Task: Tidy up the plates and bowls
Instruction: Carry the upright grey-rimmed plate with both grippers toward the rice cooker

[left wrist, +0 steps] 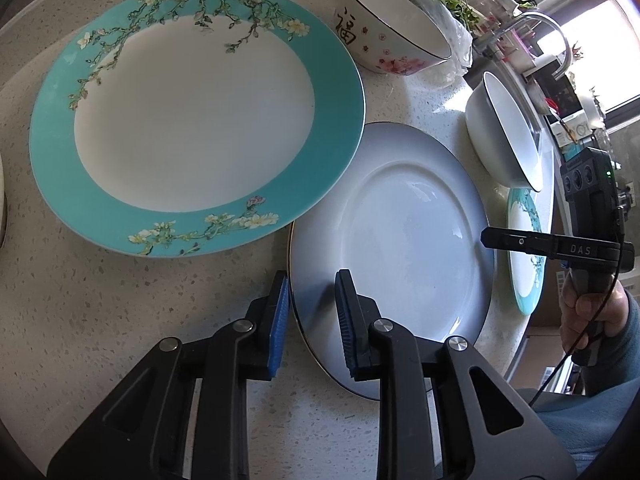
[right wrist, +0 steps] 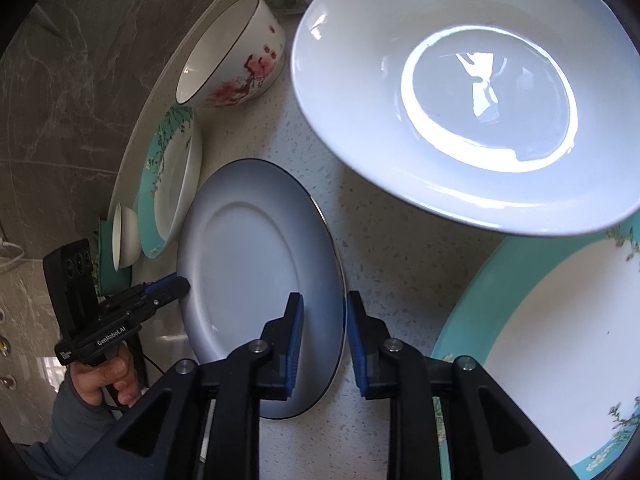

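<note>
Glossy round blue-grey plate [left wrist: 400, 240] sits between both open, ribbed-padded tongs [left wrist: 312, 320].

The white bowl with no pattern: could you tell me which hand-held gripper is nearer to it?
Right. The right hand-held gripper is beside the white bowl; the left hand-held gripper straddles the grey plate's far rim.

You've got a teal-rimmed plate [left wrist: 192, 120] w/ white centre & blossom sprigs, a grey-blue plate [left wrist: 400, 248] w/ dark edge, white bowl [left wrist: 504, 136] w/ dark rim, pink-flowered bowl [left wrist: 384, 28] w/ black character. Speckled off-white worktop [left wrist: 120, 320]; blue pads [left wrist: 280, 320].
</note>
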Action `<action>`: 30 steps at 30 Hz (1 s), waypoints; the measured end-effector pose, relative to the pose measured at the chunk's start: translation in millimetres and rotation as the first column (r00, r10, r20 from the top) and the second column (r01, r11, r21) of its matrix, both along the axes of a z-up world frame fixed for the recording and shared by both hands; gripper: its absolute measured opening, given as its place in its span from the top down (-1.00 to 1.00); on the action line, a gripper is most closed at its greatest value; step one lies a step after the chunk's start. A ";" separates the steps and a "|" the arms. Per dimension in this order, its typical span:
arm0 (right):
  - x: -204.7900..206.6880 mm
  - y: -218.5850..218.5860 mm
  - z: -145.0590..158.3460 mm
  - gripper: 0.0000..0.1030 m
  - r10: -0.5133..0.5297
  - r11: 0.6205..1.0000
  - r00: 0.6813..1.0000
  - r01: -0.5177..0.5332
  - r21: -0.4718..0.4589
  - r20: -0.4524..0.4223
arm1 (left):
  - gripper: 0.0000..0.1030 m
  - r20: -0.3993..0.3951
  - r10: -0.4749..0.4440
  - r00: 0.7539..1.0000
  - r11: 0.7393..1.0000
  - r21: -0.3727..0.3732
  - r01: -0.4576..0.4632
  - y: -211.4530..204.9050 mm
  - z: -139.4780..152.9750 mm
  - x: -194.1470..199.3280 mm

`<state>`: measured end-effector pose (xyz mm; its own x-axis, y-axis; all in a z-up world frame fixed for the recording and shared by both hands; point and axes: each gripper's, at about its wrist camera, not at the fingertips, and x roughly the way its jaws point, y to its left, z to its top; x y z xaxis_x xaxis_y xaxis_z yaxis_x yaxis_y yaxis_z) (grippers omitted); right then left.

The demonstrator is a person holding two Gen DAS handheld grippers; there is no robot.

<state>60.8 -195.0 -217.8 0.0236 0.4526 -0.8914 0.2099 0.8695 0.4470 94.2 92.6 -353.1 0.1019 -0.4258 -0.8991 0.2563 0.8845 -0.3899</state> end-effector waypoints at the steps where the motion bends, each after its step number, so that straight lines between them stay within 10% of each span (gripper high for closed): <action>1: 0.9 3.8 1.5 0.51 0.026 0.999 1.000 -0.026 -0.021 0.004 | 0.59 0.002 -0.001 1.000 1.000 0.002 0.001 0.2 0.0 -0.3; 30: -2.0 7.8 16.1 0.62 0.004 0.997 0.999 -0.001 -0.079 0.036 | 0.59 0.005 0.005 1.000 0.999 0.048 -0.006 -6.8 6.7 -8.9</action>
